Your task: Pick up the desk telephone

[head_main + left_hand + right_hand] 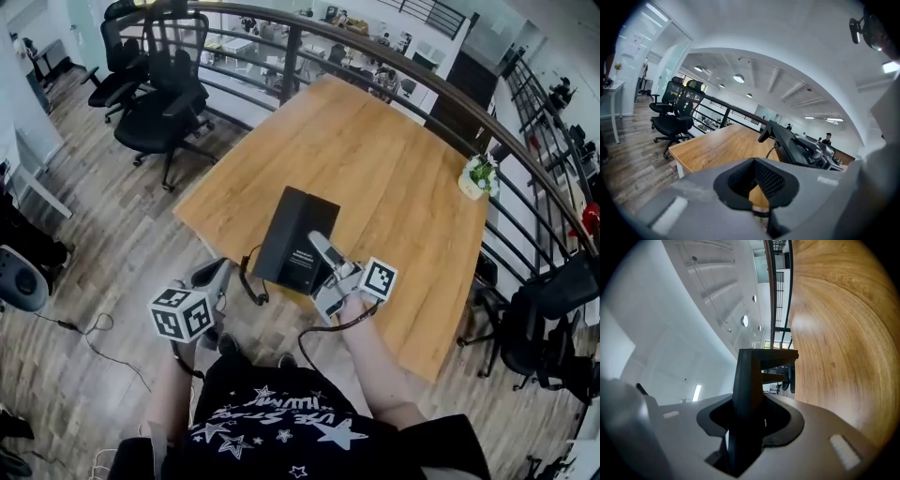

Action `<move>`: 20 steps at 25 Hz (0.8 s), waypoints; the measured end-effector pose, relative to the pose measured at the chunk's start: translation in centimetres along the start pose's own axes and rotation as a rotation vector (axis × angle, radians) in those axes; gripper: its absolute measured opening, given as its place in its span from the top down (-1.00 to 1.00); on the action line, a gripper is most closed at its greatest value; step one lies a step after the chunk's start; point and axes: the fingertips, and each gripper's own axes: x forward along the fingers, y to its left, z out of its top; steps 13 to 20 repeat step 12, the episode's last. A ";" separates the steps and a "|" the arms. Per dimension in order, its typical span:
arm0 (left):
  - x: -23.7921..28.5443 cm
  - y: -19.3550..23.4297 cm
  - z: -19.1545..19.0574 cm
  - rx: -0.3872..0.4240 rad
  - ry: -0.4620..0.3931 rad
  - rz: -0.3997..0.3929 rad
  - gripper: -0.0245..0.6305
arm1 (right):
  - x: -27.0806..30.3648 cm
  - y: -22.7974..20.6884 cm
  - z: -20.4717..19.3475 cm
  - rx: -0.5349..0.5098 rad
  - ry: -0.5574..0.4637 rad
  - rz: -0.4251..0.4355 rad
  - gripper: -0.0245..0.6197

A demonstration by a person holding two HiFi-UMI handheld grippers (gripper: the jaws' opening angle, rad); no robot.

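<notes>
The black desk telephone (295,239) is lifted over the near edge of the wooden table (384,159), tilted so its labelled underside faces me. My right gripper (323,267) is shut on its near right edge; in the right gripper view the phone's black body (750,376) stands clamped between the pads (785,420). My left gripper (220,274) hangs to the phone's left, off the table, beside the phone's black cord (247,281). In the left gripper view the jaws meet at the bottom with a ribbed bit of cord (761,213) pinched there, and the phone (801,145) shows ahead on the right.
A small potted plant (478,176) stands at the table's far right edge. Black office chairs (164,103) are beyond the table's left corner. A curved railing (450,84) runs behind the table. A thin cable (94,333) lies on the wooden floor at my left.
</notes>
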 end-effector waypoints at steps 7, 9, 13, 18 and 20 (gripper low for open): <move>-0.3 -4.8 -2.4 0.006 -0.017 0.010 0.92 | -5.0 0.7 0.3 -0.020 0.035 -0.001 0.42; -0.5 -6.0 -2.9 0.012 -0.019 0.012 0.92 | -6.1 1.1 0.3 -0.022 0.040 0.009 0.42; -0.6 -7.9 -3.5 0.020 -0.027 0.015 0.92 | -7.9 1.8 0.4 -0.020 0.045 0.021 0.42; -0.6 -7.9 -3.5 0.020 -0.027 0.015 0.92 | -7.9 1.8 0.4 -0.020 0.045 0.021 0.42; -0.6 -7.9 -3.5 0.020 -0.027 0.015 0.92 | -7.9 1.8 0.4 -0.020 0.045 0.021 0.42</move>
